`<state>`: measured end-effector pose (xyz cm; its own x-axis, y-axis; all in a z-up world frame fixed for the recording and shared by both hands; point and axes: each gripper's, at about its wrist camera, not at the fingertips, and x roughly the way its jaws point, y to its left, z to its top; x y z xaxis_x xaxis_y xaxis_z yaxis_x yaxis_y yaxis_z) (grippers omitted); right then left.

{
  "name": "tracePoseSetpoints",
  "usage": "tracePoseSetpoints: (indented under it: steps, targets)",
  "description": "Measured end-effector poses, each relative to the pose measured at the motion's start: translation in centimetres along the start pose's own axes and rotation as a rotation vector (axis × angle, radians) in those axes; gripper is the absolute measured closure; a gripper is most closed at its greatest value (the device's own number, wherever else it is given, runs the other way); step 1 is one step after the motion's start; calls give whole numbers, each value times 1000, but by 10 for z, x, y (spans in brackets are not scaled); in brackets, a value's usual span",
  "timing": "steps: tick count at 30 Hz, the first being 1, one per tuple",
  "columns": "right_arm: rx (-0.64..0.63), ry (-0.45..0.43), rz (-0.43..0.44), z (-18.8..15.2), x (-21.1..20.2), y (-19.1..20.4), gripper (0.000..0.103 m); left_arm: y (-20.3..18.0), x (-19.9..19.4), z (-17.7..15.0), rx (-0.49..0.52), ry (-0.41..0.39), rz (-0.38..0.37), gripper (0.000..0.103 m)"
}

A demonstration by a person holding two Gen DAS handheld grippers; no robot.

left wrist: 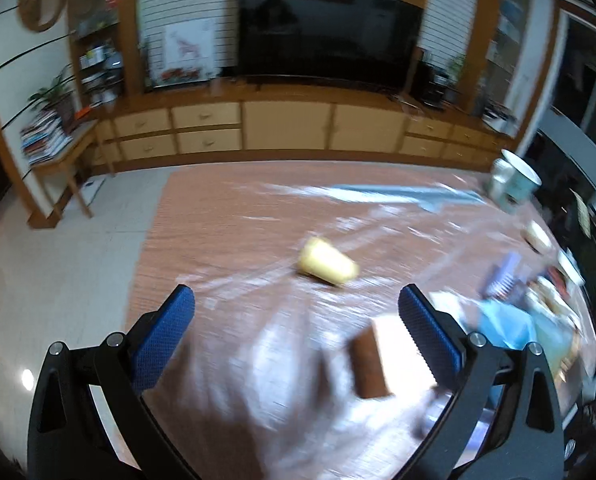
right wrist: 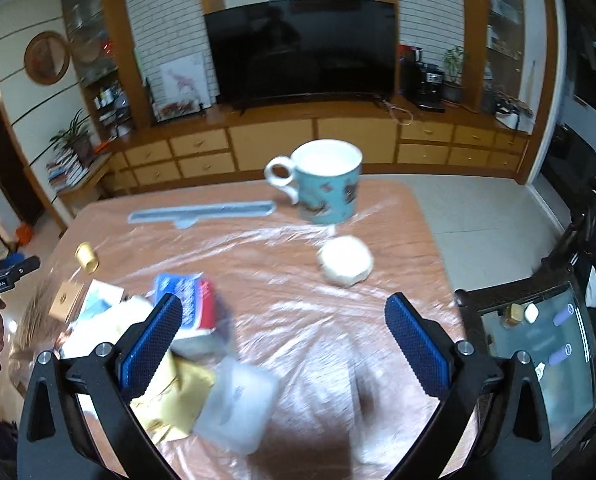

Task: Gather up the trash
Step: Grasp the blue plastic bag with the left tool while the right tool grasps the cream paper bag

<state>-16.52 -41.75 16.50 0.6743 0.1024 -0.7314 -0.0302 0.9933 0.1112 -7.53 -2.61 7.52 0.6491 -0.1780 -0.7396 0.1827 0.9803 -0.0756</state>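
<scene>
Both grippers hover open and empty over a table under clear plastic film (right wrist: pixel 298 264). In the left wrist view my left gripper (left wrist: pixel 295 300) is above a small brown-and-white box (left wrist: pixel 372 364); a yellow cap-like piece (left wrist: pixel 326 266) lies ahead of it. In the right wrist view my right gripper (right wrist: pixel 283 308) hangs above the film, with a trash heap at its left finger: a blue-and-red carton (right wrist: pixel 189 304), a yellow wrapper (right wrist: pixel 173 400) and a clear plastic lid (right wrist: pixel 237 408). A round white lid (right wrist: pixel 345 261) lies ahead. The yellow cap (right wrist: pixel 86 257) sits far left.
A teal mug (right wrist: pixel 326 182) stands at the table's far side, also in the left wrist view (left wrist: pixel 514 180). A long grey strip (right wrist: pixel 201 213) lies on the film. Blue wrappers and clutter (left wrist: pixel 506 324) sit right of my left gripper. A dark side table (right wrist: pixel 538 340) stands right.
</scene>
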Motion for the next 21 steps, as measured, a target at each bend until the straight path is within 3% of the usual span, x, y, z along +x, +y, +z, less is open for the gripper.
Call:
tracePoseSetpoints:
  steps: [6, 11, 15, 21]
  targets:
    - [52, 117, -4, -37, 17, 10, 24, -35, -3, -16, 43, 34, -51, 1]
    - [114, 145, 25, -52, 15, 10, 26, -37, -6, -25, 12, 47, -82, 2]
    - [-27, 122, 130, -57, -2, 46, 26, -45, -19, -29, -2, 36, -188, 2]
    - [-301, 174, 137, -72, 9, 99, 25, -92, -28, -38, 141, 89, -342, 2]
